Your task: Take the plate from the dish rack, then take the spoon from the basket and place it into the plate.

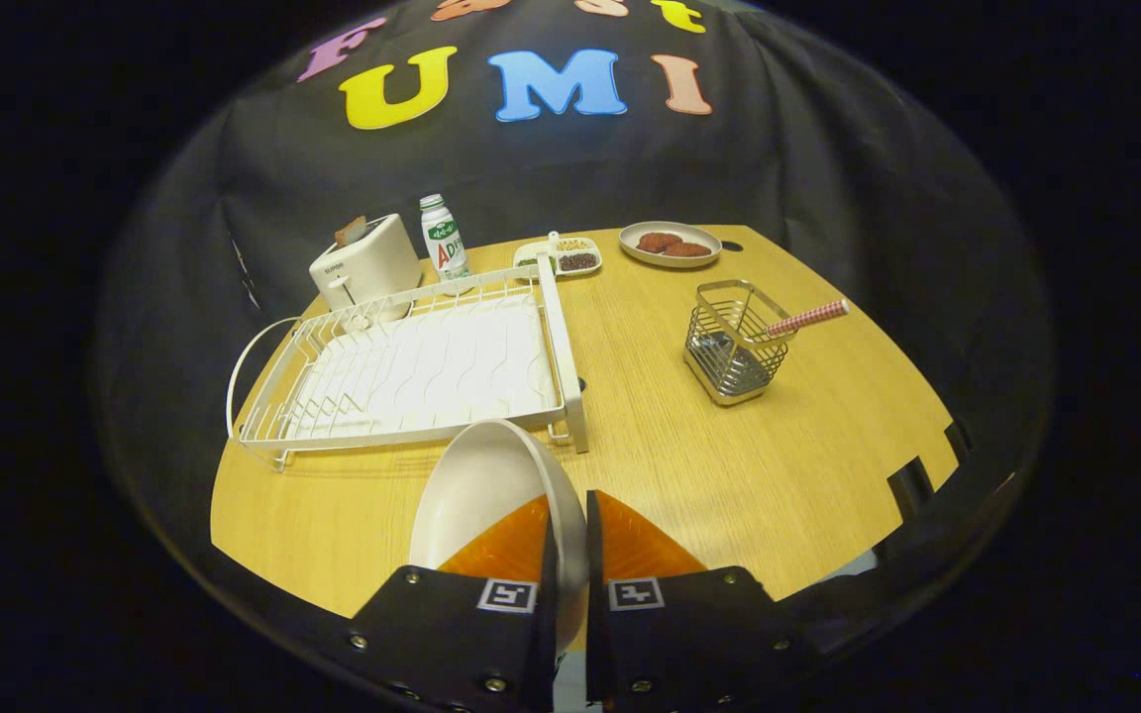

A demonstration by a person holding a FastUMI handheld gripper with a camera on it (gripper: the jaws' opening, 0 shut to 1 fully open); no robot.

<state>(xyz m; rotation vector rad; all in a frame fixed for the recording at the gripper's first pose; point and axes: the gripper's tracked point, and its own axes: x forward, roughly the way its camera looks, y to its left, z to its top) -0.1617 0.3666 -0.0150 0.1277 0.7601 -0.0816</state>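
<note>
Gripper (570, 555) clamped on the rim of the white plate (476, 490), held on edge above the table (778, 465), just before the rack (412, 371), spoon (808, 318) in the basket (734, 342) beyond to the right

Claw (570, 515): orange fingers, black screwed mounts, square markers.
</note>
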